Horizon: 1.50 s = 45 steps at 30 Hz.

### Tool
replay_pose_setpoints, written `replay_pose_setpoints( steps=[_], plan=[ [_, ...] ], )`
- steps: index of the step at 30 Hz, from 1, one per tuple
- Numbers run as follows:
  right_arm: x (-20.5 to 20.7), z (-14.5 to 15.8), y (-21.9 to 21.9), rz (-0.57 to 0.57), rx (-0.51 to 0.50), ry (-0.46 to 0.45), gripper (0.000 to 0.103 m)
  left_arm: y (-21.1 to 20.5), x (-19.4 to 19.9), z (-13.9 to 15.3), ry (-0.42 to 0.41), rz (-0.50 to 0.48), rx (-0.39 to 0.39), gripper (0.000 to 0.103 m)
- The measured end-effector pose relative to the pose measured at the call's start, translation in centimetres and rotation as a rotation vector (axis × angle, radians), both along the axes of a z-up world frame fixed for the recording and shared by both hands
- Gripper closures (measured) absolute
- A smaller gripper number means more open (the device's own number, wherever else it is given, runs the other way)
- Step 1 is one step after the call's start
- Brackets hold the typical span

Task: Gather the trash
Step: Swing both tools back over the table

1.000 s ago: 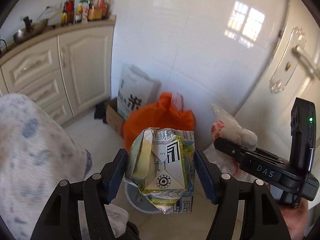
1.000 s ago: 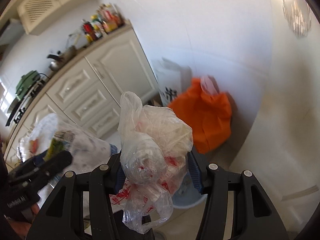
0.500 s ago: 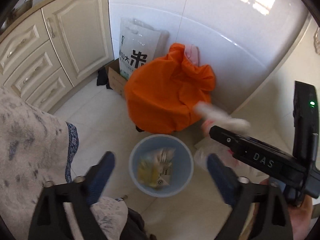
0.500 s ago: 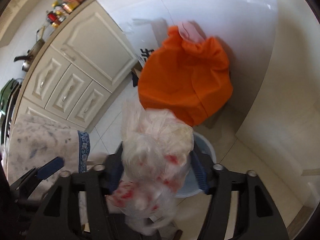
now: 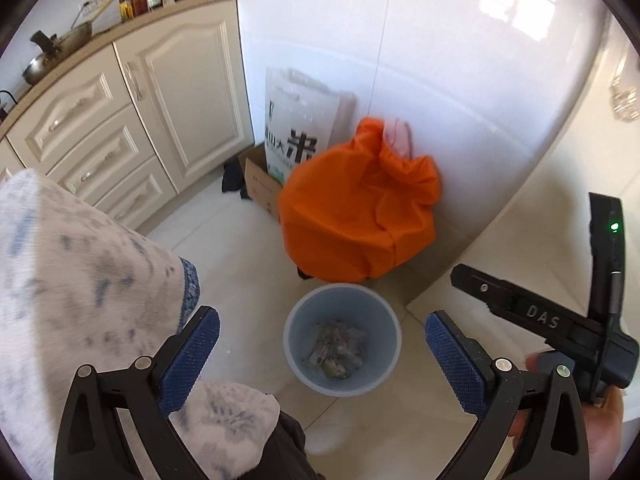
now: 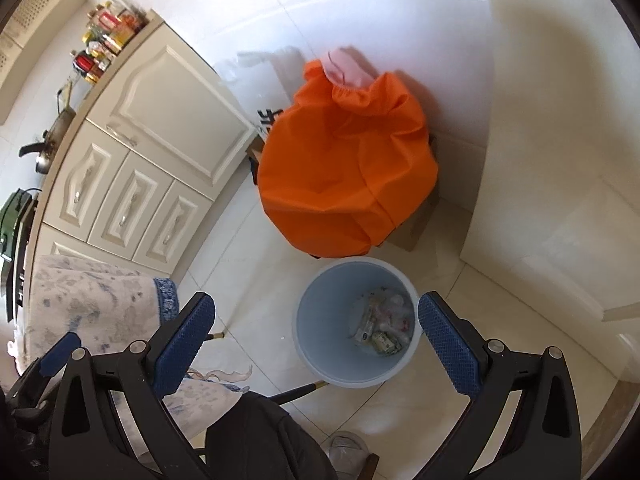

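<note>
— Where do your two wrist views look from?
— Each looks steeply down from above the floor, past its own claw. You share the blue bin (image 5: 342,340) (image 6: 320,320), orange bag (image 5: 356,216) (image 6: 344,172) and cabinets (image 5: 132,120) (image 6: 136,168).

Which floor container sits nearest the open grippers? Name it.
The blue bin, directly below the open right gripper, holding dropped trash; the orange bag sits behind it.

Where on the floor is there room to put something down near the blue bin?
Bare tile lies left of the blue bin, toward the cream cabinets, and right of it, up to the pale wall corner. Behind the bin it is crowded: the orange bag nearly meets its rim, with a cardboard box beside.
</note>
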State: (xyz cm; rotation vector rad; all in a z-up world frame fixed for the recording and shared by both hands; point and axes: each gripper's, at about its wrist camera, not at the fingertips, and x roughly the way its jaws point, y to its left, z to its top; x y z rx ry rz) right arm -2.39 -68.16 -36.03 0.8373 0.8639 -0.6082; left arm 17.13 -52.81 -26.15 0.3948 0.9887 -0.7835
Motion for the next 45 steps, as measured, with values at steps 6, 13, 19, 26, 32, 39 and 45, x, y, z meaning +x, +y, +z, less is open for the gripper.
replay_pose_setpoints(
  steps=[6,13,19,26,32,39,45],
  plan=[
    [0.4,6.5,4.3,0.047,-0.095,-0.046,0.000,5.1,-2.2,5.7,-0.052,0.003,-0.113,0.001],
    [1.3,15.2,11.5,0.069,-0.199,-0.137,0.000,14.1,-3.3,11.5,-0.118,0.031,-0.215,0.001],
    [5.1,22.2,19.7,0.224,-0.302,-0.217,0.000,25.9,-4.5,16.6,-0.218,0.158,-0.301,0.001],
    [11.1,27.3,29.4,0.441,-0.390,-0.317,0.000,39.7,-5.9,20.6,-0.353,0.338,-0.333,0.001],
    [16.3,29.1,36.4,0.615,-0.438,-0.365,0.000,48.3,-7.2,22.3,-0.442,0.484,-0.323,0.001],
    [19.6,29.6,42.2,0.750,-0.488,-0.389,0.000,53.7,-7.9,22.8,-0.487,0.603,-0.303,0.001],
    [21.8,29.0,45.0,0.843,-0.510,-0.372,0.000,54.9,-8.8,22.9,-0.506,0.652,-0.286,0.001]
  ],
)
